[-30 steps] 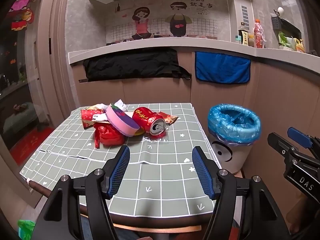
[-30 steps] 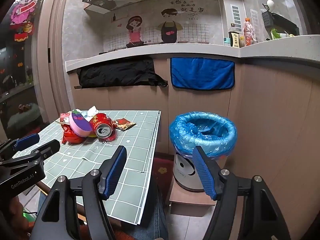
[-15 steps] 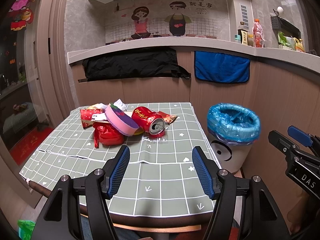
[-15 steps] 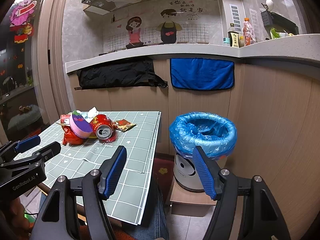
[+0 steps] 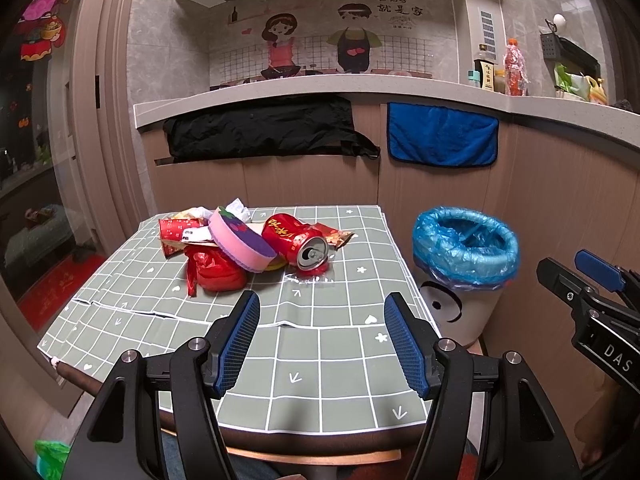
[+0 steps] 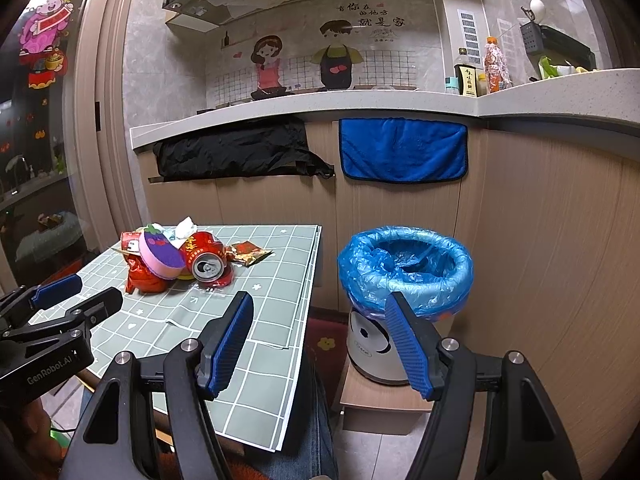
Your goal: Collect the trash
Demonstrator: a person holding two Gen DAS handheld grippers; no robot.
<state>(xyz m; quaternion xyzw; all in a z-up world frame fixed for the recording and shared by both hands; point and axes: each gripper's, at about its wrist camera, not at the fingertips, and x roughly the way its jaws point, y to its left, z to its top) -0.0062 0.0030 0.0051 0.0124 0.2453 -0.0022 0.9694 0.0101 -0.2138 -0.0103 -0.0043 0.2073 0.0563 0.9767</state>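
A heap of trash lies at the far side of the green checked table (image 5: 304, 364): a crushed red can (image 5: 298, 242) (image 6: 206, 258), a pink and purple round sponge (image 5: 240, 240) (image 6: 160, 250), a red plastic bag (image 5: 218, 270), a red paper cup (image 5: 178, 232), white tissue (image 5: 238, 208) and a snack wrapper (image 5: 338, 236) (image 6: 248, 252). A white bin with a blue liner (image 5: 466, 250) (image 6: 404, 270) stands right of the table. My left gripper (image 5: 322, 312) hangs open over the near table, short of the heap. My right gripper (image 6: 320, 312) is open and empty, between table edge and bin.
A counter runs behind the table, with a black cloth (image 5: 260, 132) and a blue towel (image 5: 442, 134) hanging from it. Bottles stand on the counter (image 5: 514, 68). The bin rests on a low wooden stand (image 6: 380, 404). A person's jeans-clad leg (image 6: 308, 432) shows under the table edge.
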